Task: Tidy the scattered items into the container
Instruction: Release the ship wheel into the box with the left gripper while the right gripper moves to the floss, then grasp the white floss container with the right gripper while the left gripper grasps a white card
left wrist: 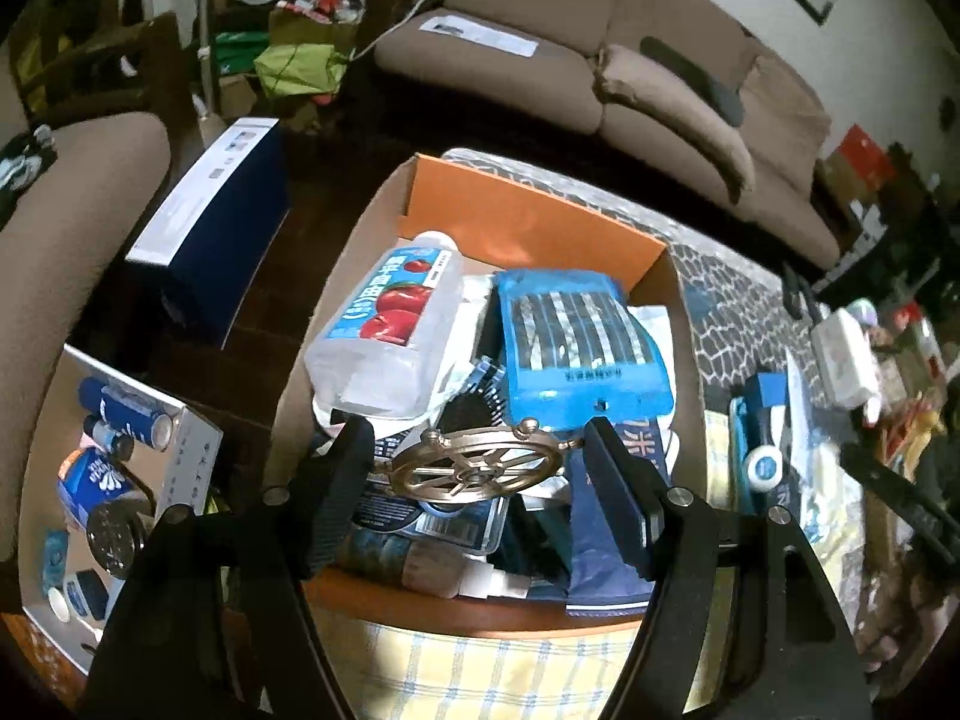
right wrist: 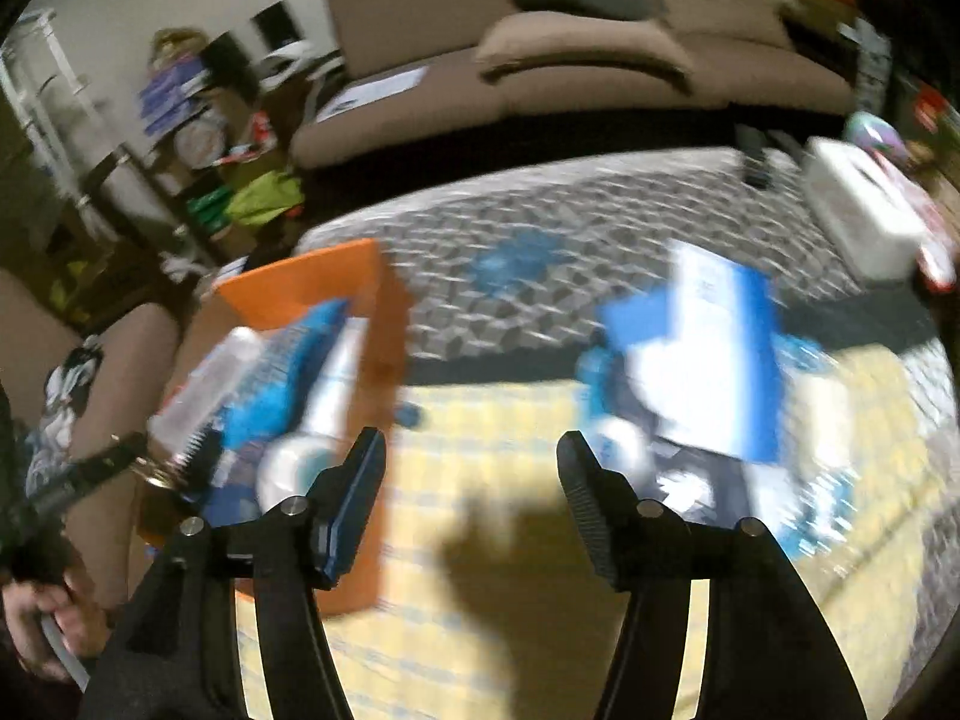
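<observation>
Brown sofa [left wrist: 600,60] ahead of me, white wall behind it; dark floor [left wrist: 288,252] in front, cluttered shelf [right wrist: 180,138] left of sofa.

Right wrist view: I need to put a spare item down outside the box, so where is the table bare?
The yellow checked cloth is bare between the orange box and the blue-and-white pile, directly under the right gripper. The grey patterned cloth behind is also free. The box itself is heaped full; the pile's side is crowded.
</observation>
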Tool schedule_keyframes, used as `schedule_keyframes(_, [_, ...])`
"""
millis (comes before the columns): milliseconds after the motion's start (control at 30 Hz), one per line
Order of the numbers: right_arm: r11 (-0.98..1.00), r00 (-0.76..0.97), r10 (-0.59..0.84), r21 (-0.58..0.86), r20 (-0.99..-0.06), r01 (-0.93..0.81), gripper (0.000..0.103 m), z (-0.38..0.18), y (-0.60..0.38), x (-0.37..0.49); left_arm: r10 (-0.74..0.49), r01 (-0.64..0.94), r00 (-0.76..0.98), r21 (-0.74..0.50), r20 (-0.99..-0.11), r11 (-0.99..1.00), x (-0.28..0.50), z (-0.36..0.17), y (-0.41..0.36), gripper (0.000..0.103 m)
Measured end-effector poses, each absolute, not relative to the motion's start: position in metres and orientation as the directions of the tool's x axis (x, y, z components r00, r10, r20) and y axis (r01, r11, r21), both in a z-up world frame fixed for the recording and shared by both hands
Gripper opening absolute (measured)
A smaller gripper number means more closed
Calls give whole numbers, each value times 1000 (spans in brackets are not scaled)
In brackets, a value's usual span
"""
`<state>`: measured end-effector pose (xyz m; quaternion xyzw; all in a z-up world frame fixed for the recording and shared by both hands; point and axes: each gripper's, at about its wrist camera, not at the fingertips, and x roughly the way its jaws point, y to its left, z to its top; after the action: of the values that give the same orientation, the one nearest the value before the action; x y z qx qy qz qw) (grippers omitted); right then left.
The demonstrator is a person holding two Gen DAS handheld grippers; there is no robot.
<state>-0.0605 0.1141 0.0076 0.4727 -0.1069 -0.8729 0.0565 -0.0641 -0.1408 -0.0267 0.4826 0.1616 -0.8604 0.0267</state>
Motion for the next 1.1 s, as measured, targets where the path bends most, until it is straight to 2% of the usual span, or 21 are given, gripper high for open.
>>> schedule_keyframes(233, [-968,-527,-130,222,-840,-116,63,-10,177,-27,74,173,-528,-192,-846,-966,-66,-26,-121,70])
schedule_keyframes(367, [-979,-519,-99,176,-849,-100,64,-18,176,-25,155,146,-537,-272,-829,-951,-63,-11,-116,91])
schedule_keyframes(467, [-982,-512,-99,168,-853,-89,64,-26,174,-30,177,127,-589,-307,-789,-943,-56,0,-115,96])
schedule_keyframes(633, [-994,-517,-84,109,-852,-17,64,-37,151,-46,208,125,-619,-357,-757,-926,-52,8,-118,96])
schedule_keyframes(867, [-987,-533,78,-141,-842,78,63,-70,101,-93,195,155,-617,-361,-763,-920,-54,6,-121,96])
schedule_keyframes(900, [-984,-529,92,-159,-844,82,62,-76,98,-98,191,156,-613,-355,-766,-922,-54,6,-120,96])
schedule_keyframes(967, [-981,-513,88,-164,-854,105,54,-88,90,-104,193,146,-611,-349,-768,-926,-53,7,-117,96])
schedule_keyframes(1100, [-964,-498,142,-233,-855,125,49,-106,79,-107,188,133,-619,-337,-763,-932,-52,9,-113,96])
